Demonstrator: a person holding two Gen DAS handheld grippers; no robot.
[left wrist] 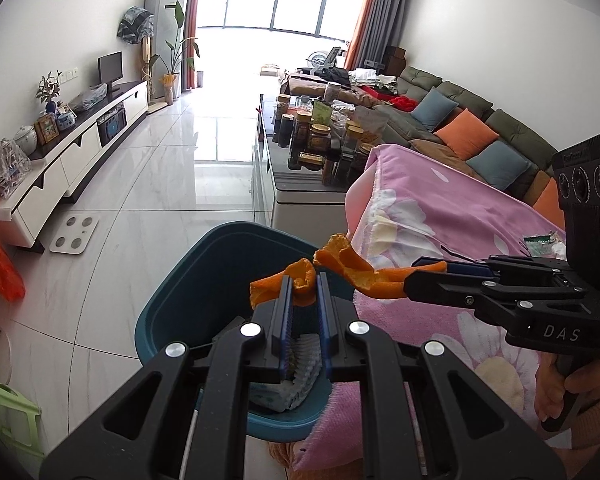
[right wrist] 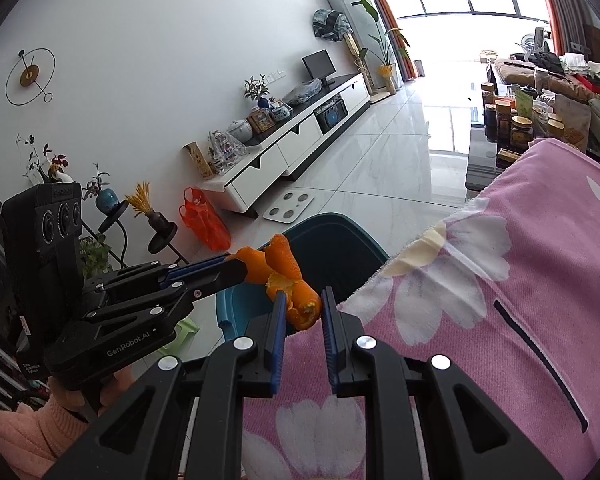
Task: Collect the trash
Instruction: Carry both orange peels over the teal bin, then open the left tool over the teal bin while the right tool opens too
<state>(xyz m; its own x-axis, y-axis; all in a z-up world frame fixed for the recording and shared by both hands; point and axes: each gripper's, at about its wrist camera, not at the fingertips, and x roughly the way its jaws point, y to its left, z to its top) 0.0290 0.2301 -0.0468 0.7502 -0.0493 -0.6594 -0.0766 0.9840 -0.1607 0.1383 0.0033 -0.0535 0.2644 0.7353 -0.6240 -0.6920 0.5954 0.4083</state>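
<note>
Both grippers clamp one orange peel (left wrist: 342,270) above the teal bin (left wrist: 204,264), beside the pink floral cloth (left wrist: 440,208): left gripper (left wrist: 304,280) pinches one end, right gripper (right wrist: 303,300) the other.

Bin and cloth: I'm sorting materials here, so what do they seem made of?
Bin: likely moulded plastic, teal, with a smooth, slightly glossy wall and rounded rim. Cloth: soft woven or terry-like fabric, pink with a printed flower pattern, matte, fuzzy at its frayed edge.

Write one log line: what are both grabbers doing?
left gripper: shut on orange peel | right gripper: shut on orange peel | above teal bin
</note>
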